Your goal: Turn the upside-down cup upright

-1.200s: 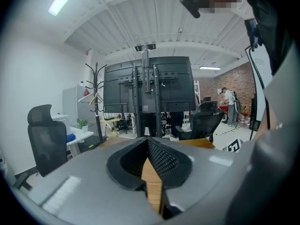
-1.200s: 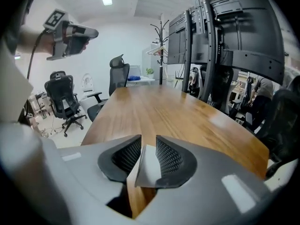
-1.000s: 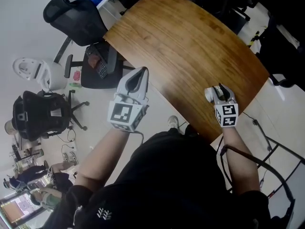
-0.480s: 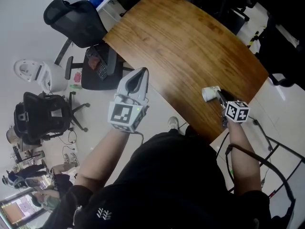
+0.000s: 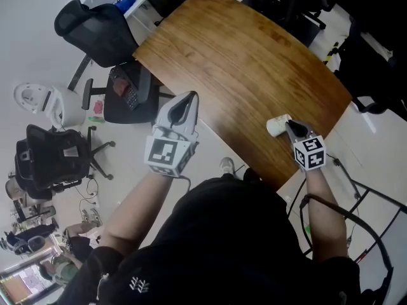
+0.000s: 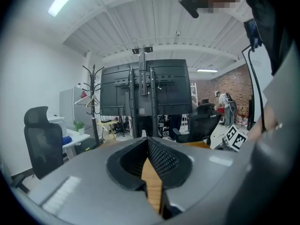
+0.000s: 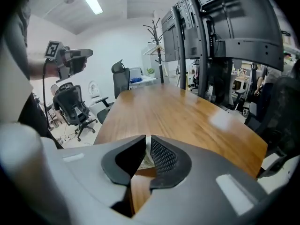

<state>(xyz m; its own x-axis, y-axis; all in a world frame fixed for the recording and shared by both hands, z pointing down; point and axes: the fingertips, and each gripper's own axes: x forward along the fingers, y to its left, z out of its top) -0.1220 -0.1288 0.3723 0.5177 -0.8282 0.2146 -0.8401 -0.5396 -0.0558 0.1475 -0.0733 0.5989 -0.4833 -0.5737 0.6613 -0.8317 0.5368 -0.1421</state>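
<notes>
Right tool (image 5: 288,126), jaws just closing on the cup (image 5: 276,126) at the table (image 5: 235,56) edge

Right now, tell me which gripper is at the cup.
The right gripper, at the table's near edge: its jaws have just been closing, the white cup between them. The left gripper is held apart from it, shut and empty.

Off the left edge of the wooden counter (image 5: 241,62) stand three black chairs: a mesh chair (image 5: 95,27) by the far corner, a cluttered chair (image 5: 130,97) just beside, a third chair (image 5: 54,154) well apart. A monitor rack (image 7: 220,32) rises beyond its far edge.
</notes>
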